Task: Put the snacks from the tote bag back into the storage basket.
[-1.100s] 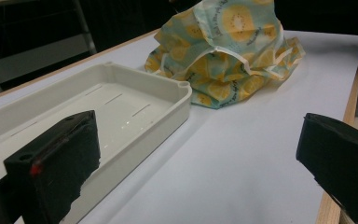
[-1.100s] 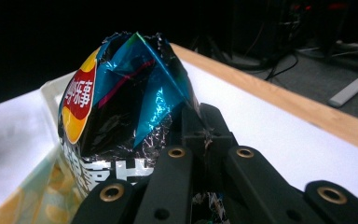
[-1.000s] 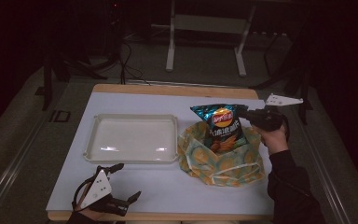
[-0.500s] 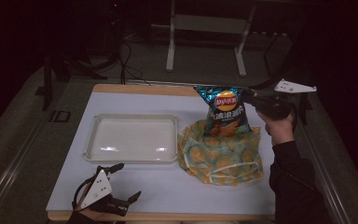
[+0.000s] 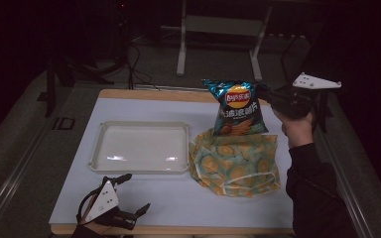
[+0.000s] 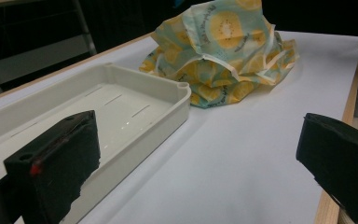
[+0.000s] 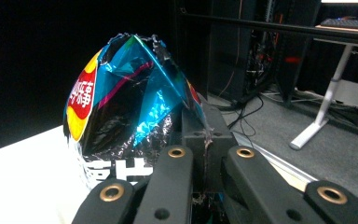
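A blue foil chip bag (image 5: 235, 106) with a red and yellow logo hangs upright in the air above the far edge of a yellow-patterned cloth bag (image 5: 235, 163). My right gripper (image 5: 264, 94) is shut on the chip bag's upper right corner. In the right gripper view the jaws pinch the crinkled foil of the chip bag (image 7: 121, 102) at the right gripper (image 7: 205, 135). The left gripper (image 5: 136, 192) rests open near the table's front left edge with nothing between its jaws. In the left gripper view the left gripper (image 6: 196, 154) faces the cloth bag (image 6: 219, 51).
A shallow white tray (image 5: 139, 168) lies left of the cloth bag, its corner close to the left gripper's jaw in the left gripper view, tray (image 6: 121, 102). The white table (image 5: 203, 203) has a wooden rim. Desk legs and cables stand on the floor beyond.
The right gripper has lifted the chip bag off the cloth bag, up and slightly away from the person. The left gripper has stayed put.
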### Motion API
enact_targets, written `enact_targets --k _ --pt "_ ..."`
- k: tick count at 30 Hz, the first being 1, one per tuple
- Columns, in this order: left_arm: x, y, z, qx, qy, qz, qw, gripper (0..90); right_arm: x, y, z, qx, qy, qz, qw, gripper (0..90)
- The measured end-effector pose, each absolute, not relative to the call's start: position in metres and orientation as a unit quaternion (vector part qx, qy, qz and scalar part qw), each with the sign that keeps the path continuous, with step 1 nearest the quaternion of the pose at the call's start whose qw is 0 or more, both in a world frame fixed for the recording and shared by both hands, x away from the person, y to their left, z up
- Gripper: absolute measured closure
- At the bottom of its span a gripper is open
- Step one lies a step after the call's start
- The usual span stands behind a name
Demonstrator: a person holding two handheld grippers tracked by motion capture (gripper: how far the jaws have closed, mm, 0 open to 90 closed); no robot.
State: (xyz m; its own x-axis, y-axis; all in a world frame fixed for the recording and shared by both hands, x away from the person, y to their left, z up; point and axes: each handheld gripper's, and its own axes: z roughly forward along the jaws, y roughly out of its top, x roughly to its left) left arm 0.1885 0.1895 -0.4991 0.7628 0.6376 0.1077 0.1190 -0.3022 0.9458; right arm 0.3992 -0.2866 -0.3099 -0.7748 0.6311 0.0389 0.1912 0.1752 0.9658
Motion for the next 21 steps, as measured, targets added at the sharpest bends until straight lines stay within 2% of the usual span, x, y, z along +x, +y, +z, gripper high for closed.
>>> enact_targets --k 21 --pt "0.187 0.192 -0.498 0.765 0.247 0.244 0.542 0.1 0.395 -0.213 -0.306 0.259 0.743 0.592 0.174 90.0"
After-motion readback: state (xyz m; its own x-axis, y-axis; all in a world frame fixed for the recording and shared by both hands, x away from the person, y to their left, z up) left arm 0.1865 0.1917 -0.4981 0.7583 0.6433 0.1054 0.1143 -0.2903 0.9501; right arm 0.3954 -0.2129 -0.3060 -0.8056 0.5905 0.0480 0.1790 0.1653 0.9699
